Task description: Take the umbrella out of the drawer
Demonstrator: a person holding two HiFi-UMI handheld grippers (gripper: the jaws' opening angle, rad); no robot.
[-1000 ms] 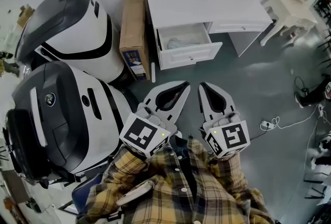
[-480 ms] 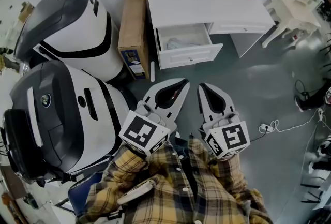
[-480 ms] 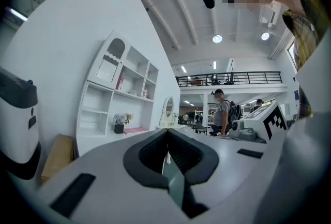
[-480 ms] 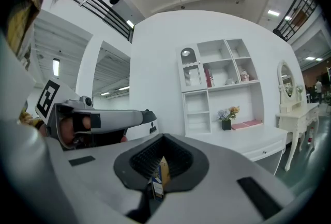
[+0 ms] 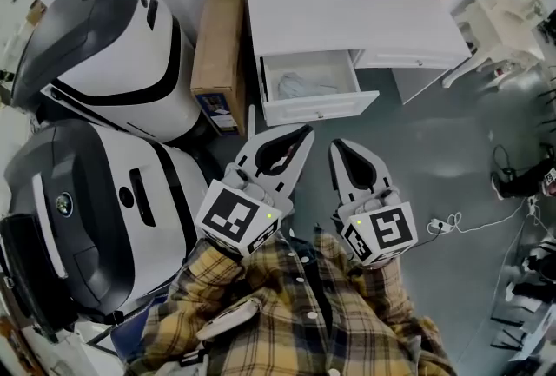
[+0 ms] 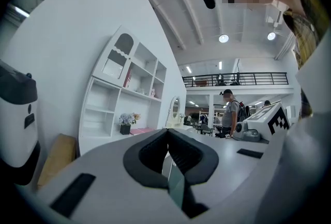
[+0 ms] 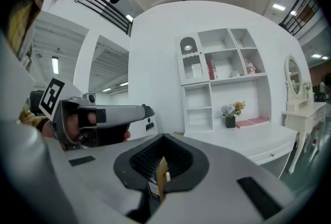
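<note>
- Overhead, a white desk (image 5: 365,18) stands with its drawer (image 5: 321,108) pulled open at the desk's front left corner.
- The umbrella (image 5: 304,86), a pale folded bundle, lies inside the drawer, along its middle.
- The left gripper (image 5: 306,133) is near the drawer's front edge but apart from it, with its jaws pressed together on nothing.
- The right gripper (image 5: 334,145), just beside it, is likewise closed and empty.
- A cardboard box (image 5: 217,53) stands against the desk's left edge.
</note>
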